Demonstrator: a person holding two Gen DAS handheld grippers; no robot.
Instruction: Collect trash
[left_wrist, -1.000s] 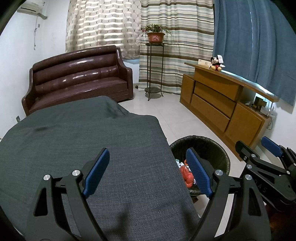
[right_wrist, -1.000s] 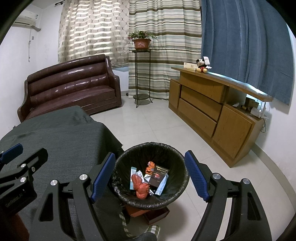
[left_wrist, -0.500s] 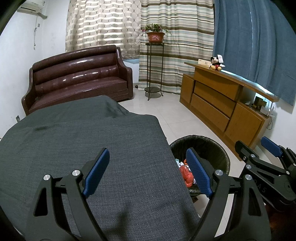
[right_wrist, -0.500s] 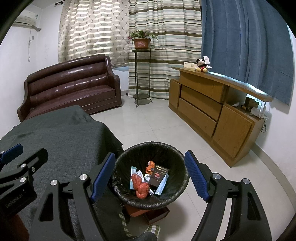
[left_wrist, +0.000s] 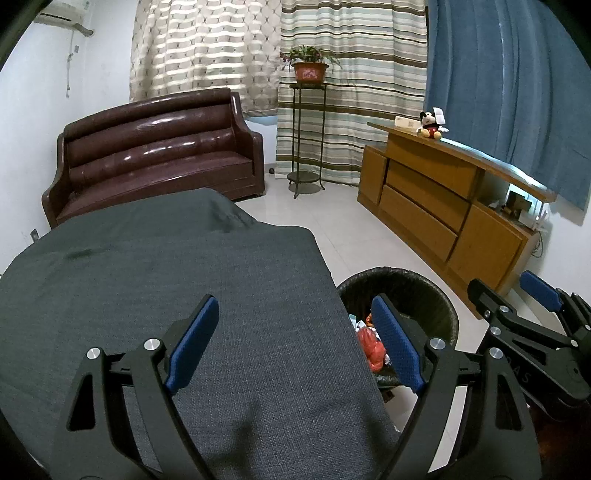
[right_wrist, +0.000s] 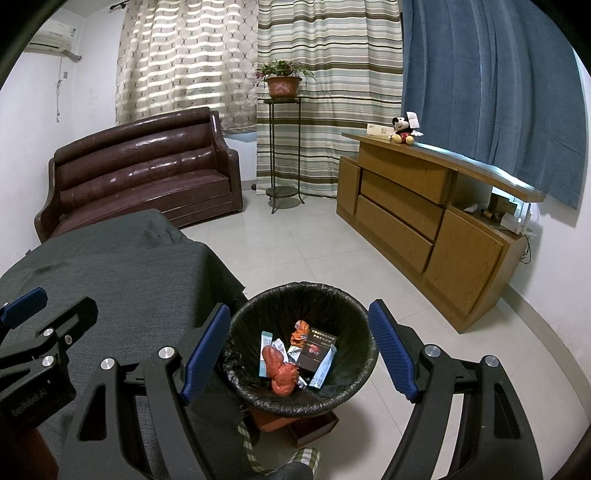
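Both grippers hang wide open and empty: the left gripper (left_wrist: 291, 341) over the grey table (left_wrist: 147, 280), the right gripper (right_wrist: 299, 350) above the bin (right_wrist: 258, 397) holding what looks like crumpled wrappers (right_wrist: 282, 371).

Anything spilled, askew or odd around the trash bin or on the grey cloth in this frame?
Nothing stands out. The wrappers and the dark box lie inside the black-lined trash bin, none on the floor tiles in view. The grey cloth shows no litter. Both the left gripper and right gripper are open, holding nothing.
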